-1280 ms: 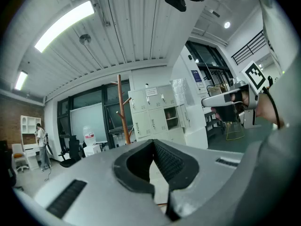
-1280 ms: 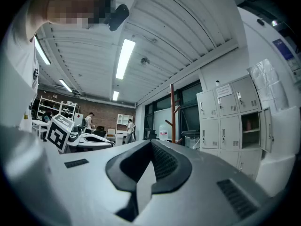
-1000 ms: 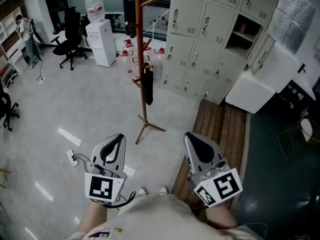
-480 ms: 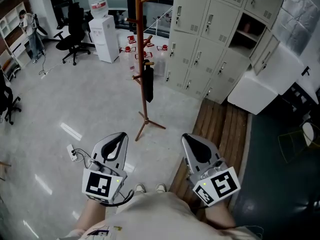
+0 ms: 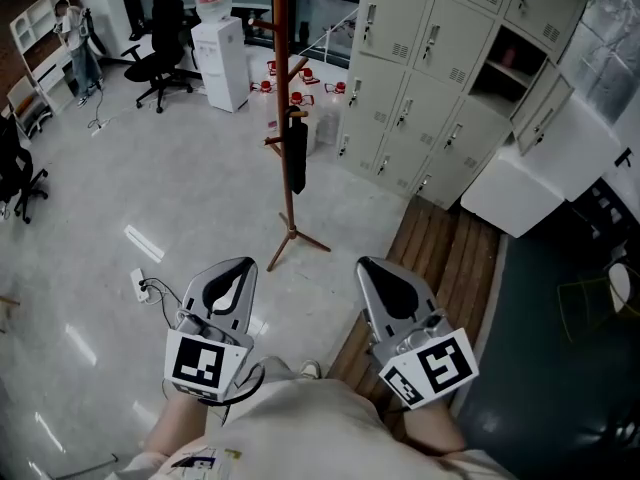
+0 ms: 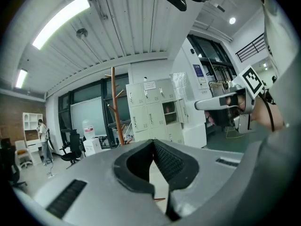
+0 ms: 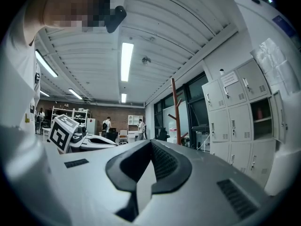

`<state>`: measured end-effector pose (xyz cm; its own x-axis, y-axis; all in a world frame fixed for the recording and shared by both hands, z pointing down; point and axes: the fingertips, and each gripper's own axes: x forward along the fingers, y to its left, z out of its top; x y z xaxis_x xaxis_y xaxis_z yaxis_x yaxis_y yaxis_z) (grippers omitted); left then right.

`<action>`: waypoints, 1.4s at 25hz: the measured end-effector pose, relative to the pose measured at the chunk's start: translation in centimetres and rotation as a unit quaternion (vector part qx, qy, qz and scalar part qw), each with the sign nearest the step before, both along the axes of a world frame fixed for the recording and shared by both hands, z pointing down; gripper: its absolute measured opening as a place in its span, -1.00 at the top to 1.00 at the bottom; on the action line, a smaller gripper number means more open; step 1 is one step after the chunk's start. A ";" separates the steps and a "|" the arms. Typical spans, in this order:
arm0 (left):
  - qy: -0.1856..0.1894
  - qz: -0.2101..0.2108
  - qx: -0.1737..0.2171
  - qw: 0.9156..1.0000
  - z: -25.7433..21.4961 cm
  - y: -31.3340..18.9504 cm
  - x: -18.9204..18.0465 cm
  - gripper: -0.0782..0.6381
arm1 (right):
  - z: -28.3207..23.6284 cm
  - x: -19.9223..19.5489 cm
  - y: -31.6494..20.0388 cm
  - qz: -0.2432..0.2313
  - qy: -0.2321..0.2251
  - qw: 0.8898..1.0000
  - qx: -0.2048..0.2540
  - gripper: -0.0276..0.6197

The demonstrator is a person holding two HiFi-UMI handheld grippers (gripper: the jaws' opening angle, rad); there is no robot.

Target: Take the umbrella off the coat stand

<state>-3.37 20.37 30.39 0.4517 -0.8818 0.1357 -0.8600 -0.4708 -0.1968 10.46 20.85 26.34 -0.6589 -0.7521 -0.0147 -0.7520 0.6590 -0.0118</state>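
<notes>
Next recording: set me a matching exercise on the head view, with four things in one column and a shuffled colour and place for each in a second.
Things:
1. umbrella
2. coat stand
3. water dispenser
4. lockers

Colour and place:
A. white, at picture left of the stand
B. brown, upright on the pale floor
C. black, hanging from a peg
D. pale grey, at picture right of the stand

Pairs: 1-C, 2-B, 3-A, 4-D.

Bright, even light from ceiling strip lamps (image 6: 61, 18); pale glare streaks on the floor (image 5: 143, 243); gripper views bulge, with black corners; nearest foreground soft.
</notes>
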 end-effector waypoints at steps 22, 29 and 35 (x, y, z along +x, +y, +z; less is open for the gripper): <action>-0.040 -0.018 0.001 0.999 0.3 -1.1 2.8 0.76 | 0.9 1.9 -2.2 -0.028 -0.039 0.999 -0.020 0.89; -0.047 -0.019 0.018 0.999 0.2 -3.7 2.1 0.76 | 1.3 0.0 -4.1 -0.058 -0.041 0.997 -0.015 0.89; -0.034 -0.020 0.007 0.999 1.3 -7.2 0.2 0.76 | 2.3 -1.8 -7.8 -0.053 -0.021 0.998 -0.022 0.89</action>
<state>-3.17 13.13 31.67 0.4057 -0.9014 0.1515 -0.8631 -0.4323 -0.2611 8.62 13.04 28.62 -0.7341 -0.6789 -0.0132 -0.6764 0.7329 -0.0728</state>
